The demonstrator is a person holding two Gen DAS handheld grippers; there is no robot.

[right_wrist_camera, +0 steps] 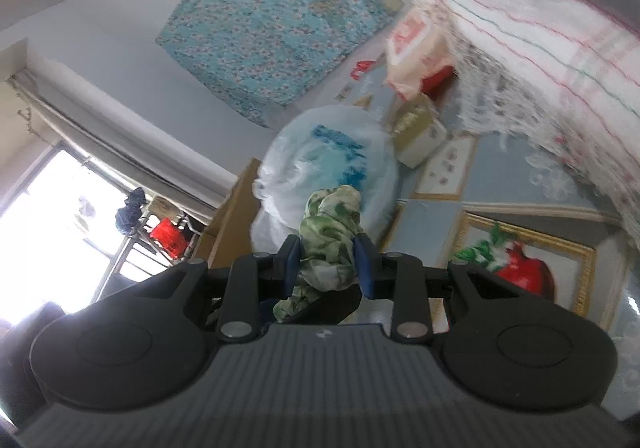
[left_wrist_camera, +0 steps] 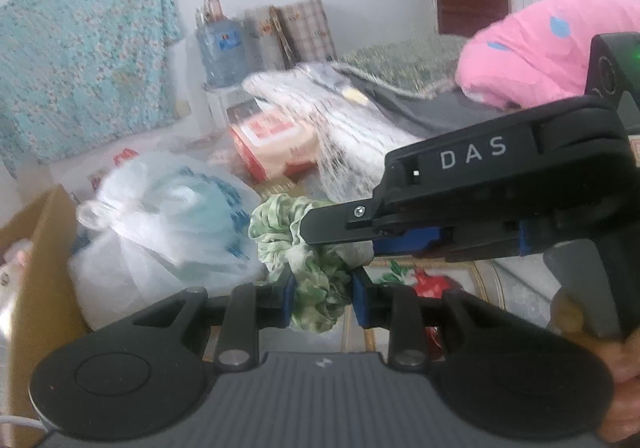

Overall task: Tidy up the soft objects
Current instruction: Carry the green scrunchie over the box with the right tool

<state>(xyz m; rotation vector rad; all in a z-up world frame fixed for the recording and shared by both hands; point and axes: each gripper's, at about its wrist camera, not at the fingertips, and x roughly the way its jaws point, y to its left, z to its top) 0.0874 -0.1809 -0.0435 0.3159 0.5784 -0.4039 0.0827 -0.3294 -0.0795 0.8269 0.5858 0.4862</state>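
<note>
Behind everything hangs a turquoise flowered cloth (left_wrist_camera: 84,59) on the white wall, and below it a white plastic bag (left_wrist_camera: 168,224) sits beside a cardboard box (left_wrist_camera: 36,272) on the patterned floor (right_wrist_camera: 436,232). Both grippers are closed on one green-and-white scrunchie (left_wrist_camera: 308,268). The left gripper (left_wrist_camera: 323,298) pinches its lower part, while the right gripper (right_wrist_camera: 327,262) clamps its upper part from the side, in the air in front of the bag.

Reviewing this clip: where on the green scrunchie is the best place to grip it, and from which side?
Grip the scrunchie across its bunched fabric ring, each pair of fingers pinching one gathered section. That is what shows here: the left gripper holds the lower part from below, the right gripper comes in from the right. The ruffled cloth is soft and compresses, so any side of the loop would likely do.
</note>
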